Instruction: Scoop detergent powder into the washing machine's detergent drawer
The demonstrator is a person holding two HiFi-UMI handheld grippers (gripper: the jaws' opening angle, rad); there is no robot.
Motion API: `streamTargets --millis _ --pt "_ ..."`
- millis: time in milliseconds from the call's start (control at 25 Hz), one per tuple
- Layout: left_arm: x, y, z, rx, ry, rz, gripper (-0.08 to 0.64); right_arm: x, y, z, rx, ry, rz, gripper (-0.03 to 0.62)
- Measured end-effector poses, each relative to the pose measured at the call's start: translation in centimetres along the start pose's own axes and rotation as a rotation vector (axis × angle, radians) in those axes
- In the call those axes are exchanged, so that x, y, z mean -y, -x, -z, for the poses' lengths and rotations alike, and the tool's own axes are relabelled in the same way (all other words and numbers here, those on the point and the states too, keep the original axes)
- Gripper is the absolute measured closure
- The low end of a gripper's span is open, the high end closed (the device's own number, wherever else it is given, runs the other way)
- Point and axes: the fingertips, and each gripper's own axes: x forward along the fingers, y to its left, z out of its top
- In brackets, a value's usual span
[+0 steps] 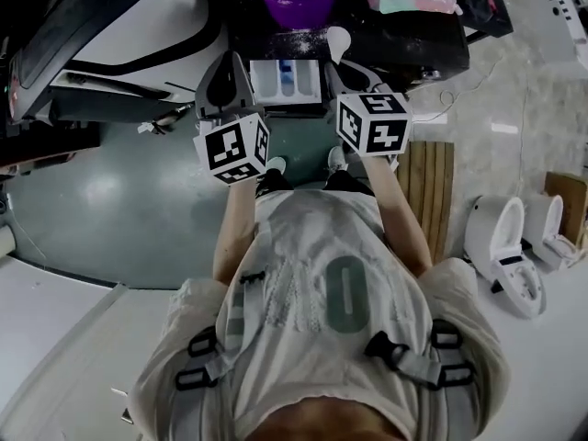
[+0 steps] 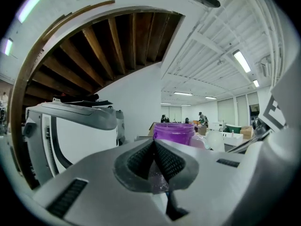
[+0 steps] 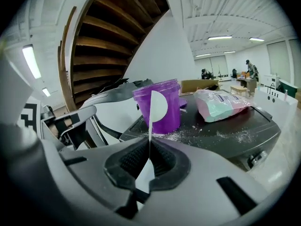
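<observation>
right gripper (image 3: 149, 148) is pinching the white scoop (image 3: 158, 105) by its thin flat handle, in front of the purple powder tub (image 3: 175, 114). left gripper (image 2: 154, 143) has its jaws pressed together, looks empty. detergent drawer (image 1: 287, 79) sits open between them. scoop looks light and stiff, and i'd guess it could twist, so grip mid-handle.

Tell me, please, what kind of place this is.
Probably an open workshop or test hall, not a home: a washing machine stands near a wooden staircase, and toilets sit on the floor.
</observation>
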Motion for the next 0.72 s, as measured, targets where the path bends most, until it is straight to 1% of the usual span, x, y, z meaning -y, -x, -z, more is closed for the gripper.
streamTargets --millis 160,280,400,560,640,720 --pt "2.5 1.6 0.2 -0.001 0.023 -0.089 0.539 1.3 1.0 0.5 -0.019 0.010 -0.080 0.589" --pt "4.3 2.8 0.3 -0.003 0.031 -0.128 0.540 1.8 2.1 0.9 -0.030 0.013 -0.125 0.589" --pt "5.8 3.4 0.0 0.001 0.018 -0.137 0.540 2.5 2.7 0.8 -0.034 0.024 -0.142 0.589" --pt "6.5 3.2 -0.3 -0.001 0.017 -0.134 0.540 2.9 2.9 0.5 -0.042 0.003 -0.156 0.589" --pt "6.9 2.7 -0.4 -0.003 0.017 -0.121 0.540 3.2 3.0 0.1 -0.047 -0.019 -0.172 0.589" --pt "7.0 2.1 -0.7 -0.002 0.017 -0.106 0.540 3.1 2.8 -0.4 -0.056 -0.072 -0.204 0.589"
